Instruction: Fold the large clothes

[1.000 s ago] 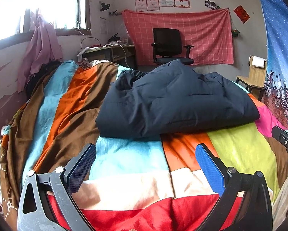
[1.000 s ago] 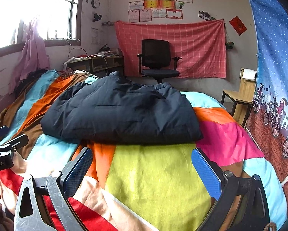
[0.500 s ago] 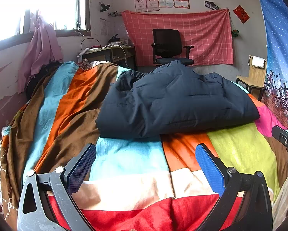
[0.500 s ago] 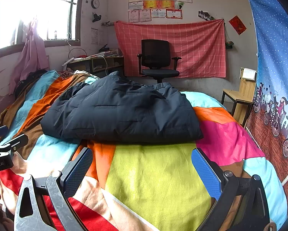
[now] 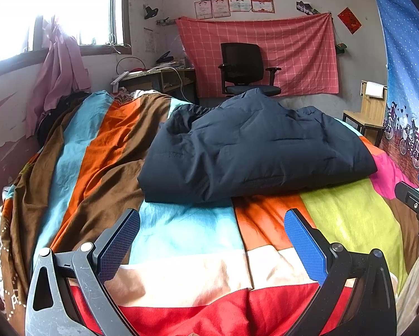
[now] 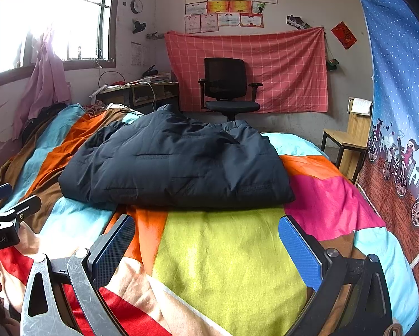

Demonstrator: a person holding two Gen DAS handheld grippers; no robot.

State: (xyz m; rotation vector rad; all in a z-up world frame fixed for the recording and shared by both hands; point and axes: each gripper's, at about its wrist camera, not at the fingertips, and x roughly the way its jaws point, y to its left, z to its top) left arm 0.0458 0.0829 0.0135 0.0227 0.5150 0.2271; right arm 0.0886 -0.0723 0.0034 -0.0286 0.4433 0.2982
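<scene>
A dark navy padded jacket [image 5: 254, 151] lies folded in a thick bundle on the bed's striped, many-coloured cover [image 5: 181, 240]; it also shows in the right wrist view [image 6: 176, 165]. My left gripper [image 5: 212, 224] is open and empty, held above the cover a short way in front of the jacket's near edge. My right gripper [image 6: 206, 229] is open and empty, also in front of the jacket, over the green patch. Each gripper shows at the edge of the other's view: the right one [image 5: 416, 196], the left one [image 6: 8, 210].
A black office chair [image 6: 226, 84] stands beyond the bed before a red checked cloth on the wall. A cluttered desk [image 6: 136, 89] is at the back left under the window. A wooden chair [image 6: 349, 137] and a blue printed curtain [image 6: 399, 112] are on the right.
</scene>
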